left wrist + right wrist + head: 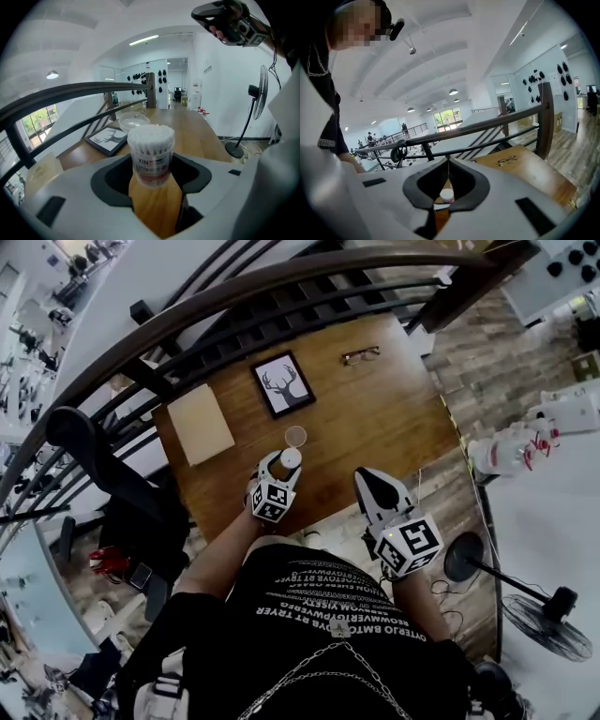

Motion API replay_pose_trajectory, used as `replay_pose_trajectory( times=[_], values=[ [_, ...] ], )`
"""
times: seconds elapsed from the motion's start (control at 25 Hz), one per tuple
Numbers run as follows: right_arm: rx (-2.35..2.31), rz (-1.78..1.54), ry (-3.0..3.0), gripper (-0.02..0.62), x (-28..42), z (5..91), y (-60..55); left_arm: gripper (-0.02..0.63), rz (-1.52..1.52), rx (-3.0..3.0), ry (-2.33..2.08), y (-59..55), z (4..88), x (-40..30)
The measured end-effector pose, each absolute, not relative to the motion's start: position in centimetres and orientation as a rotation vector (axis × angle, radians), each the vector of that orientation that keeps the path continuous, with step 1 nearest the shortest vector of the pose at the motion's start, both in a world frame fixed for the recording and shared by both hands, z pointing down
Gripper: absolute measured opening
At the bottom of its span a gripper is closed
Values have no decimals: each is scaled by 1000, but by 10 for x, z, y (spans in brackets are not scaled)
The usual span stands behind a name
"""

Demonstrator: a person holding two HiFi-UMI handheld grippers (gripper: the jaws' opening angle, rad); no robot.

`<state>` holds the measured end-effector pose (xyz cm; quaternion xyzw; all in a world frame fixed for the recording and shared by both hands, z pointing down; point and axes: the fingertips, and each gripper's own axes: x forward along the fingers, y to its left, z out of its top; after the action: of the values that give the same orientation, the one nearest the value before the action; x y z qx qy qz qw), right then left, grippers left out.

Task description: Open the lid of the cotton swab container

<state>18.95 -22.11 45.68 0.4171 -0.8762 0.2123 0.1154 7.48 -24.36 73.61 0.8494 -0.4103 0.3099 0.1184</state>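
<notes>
Advise seating left tongs (281,470), found released and angled down, low on the labelled wall of the cotton swab container (151,150), which stands upright between the pads with gaps either side; close gently to avoid tipping or crushing it. Note swab heads bare and clear lid (295,435) lying on surface (375,418) just beyond, so judge the opening done. Hold right tongs (447,164), clenched on nothing and pointing shallowly toward the container, well clear.
</notes>
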Motion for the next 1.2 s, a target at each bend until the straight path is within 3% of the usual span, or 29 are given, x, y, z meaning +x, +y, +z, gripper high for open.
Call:
replay_pose_trajectory(
  times=[1.2],
  values=[
    [1301, 768, -2454, 17, 235, 491, -219, 280, 1069, 2427, -1154, -263, 805, 78]
  ],
)
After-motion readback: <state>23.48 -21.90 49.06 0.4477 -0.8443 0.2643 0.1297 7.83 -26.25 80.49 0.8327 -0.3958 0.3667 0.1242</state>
